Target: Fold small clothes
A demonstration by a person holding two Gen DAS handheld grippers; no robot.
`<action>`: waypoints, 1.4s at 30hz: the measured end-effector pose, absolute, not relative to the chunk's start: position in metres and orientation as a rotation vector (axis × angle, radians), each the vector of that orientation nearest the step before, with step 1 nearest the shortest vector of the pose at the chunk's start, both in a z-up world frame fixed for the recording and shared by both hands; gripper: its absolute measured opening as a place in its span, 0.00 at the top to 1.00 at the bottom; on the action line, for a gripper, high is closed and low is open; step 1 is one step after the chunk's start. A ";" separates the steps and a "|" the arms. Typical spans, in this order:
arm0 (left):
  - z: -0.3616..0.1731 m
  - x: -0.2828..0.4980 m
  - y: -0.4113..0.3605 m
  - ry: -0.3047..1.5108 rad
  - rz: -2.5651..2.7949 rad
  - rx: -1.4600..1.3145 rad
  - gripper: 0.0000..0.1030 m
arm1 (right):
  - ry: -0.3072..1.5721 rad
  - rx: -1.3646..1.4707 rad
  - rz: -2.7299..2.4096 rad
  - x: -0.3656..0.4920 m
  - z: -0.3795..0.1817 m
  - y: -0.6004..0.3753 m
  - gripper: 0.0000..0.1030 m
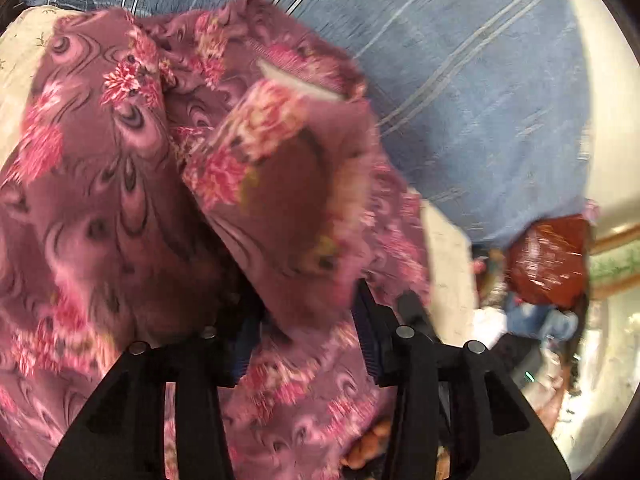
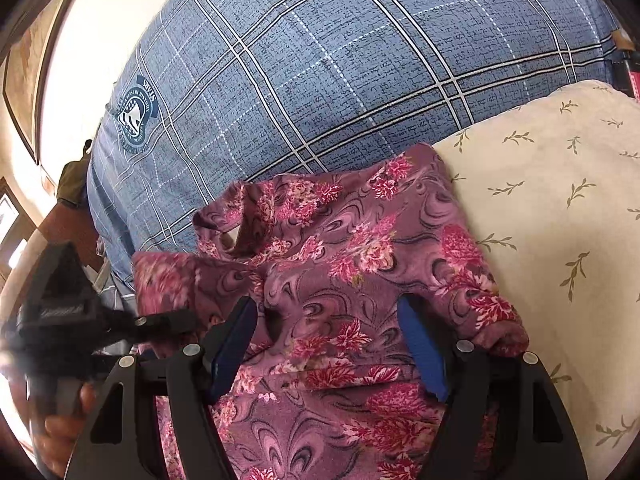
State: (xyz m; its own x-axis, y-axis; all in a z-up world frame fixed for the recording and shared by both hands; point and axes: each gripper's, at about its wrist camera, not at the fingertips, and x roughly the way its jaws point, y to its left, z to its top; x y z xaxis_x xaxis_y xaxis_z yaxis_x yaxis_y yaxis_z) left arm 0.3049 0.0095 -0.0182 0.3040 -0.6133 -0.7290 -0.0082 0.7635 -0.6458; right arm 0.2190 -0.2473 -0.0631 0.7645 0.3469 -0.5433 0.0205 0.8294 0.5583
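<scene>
A small mauve garment with pink flowers (image 1: 120, 184) lies on the bed and fills the left wrist view; it also shows in the right wrist view (image 2: 344, 256). My left gripper (image 1: 304, 308) has its fingers wide apart with a raised fold of the garment (image 1: 288, 184) between and over them; the image is blurred. My right gripper (image 2: 328, 336) is open, its blue-padded fingers (image 2: 424, 352) resting over the garment without pinching it. The left gripper's body (image 2: 68, 312) appears at the left of the right wrist view, held by a hand.
A blue plaid bedsheet (image 2: 320, 60) covers the bed behind the garment. A cream pillow with leaf print (image 2: 560, 200) lies at the right. A red-brown bag (image 1: 548, 260) and loose clutter sit at the bed's edge. A pale wall (image 2: 100, 20) stands beyond.
</scene>
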 end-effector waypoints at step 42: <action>-0.063 0.255 0.163 0.997 -0.215 -0.919 0.26 | 0.757 0.827 -0.024 0.143 -0.062 -0.327 0.89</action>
State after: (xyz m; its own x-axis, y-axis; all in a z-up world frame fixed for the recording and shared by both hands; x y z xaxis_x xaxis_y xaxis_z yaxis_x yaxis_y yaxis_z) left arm 0.2555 0.1630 -0.0628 0.5569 -0.5441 -0.6275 -0.2367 0.6202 -0.7479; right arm 0.1430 -0.3268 -0.0619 0.7421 0.2621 -0.6169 0.3008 0.6923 0.6559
